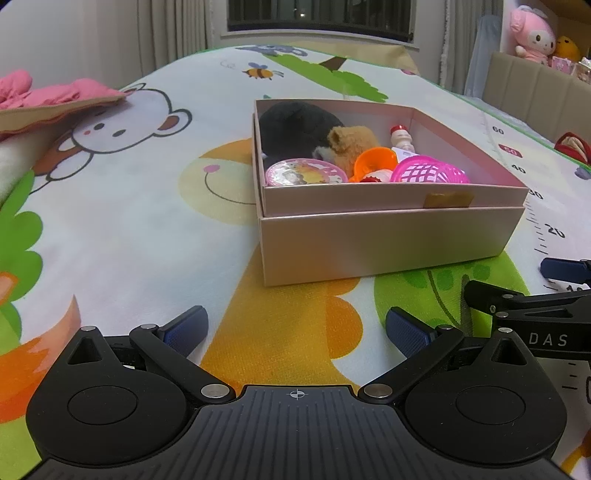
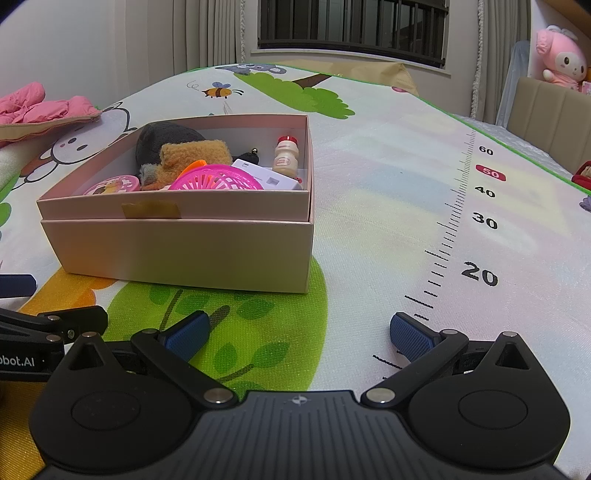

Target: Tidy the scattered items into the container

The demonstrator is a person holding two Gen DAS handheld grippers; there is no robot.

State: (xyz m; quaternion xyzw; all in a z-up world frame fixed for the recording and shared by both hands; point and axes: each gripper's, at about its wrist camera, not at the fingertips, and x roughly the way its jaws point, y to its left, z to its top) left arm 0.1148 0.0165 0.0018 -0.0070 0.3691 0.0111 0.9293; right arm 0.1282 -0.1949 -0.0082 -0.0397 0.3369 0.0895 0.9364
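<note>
Both grippers hang low over the mat [image 2: 369, 206], side by side, short of the box [image 1: 388, 243]. Left gripper [image 1: 295, 328]: fingers [image 1: 184, 328] spread wide, nothing between them. Right gripper [image 2: 299, 332]: the same, wide apart and empty. Judged as a rest pose, backed off so the box mouth stays unobstructed.

The box sits on the mat ahead of the left gripper and ahead-left of the right. It seems to stand nested in its own lid, with a strip of tape [image 2: 151, 210] on the near wall. Inside: a dark plush [image 1: 295, 129] at the back, a brown plush [image 1: 351, 142] leaning against it, a pink basket [image 2: 218, 181] near the front, an orange cup [image 1: 373, 160], a round pink dish [image 1: 304, 173], a small bottle [image 2: 285, 157] upright in the far corner, and a white block [image 2: 269, 177] beside it.

No loose items show on the mat in either view; tidying looks near done or done.

The mat is printed with cartoon animals, trees and a height ruler [image 2: 480, 221]. Pink clothing [image 1: 44, 92] lies far left. Beyond are curtains, a barred window [image 2: 351, 26], and a pink plush [image 2: 561, 59] on a shelf at right.
</note>
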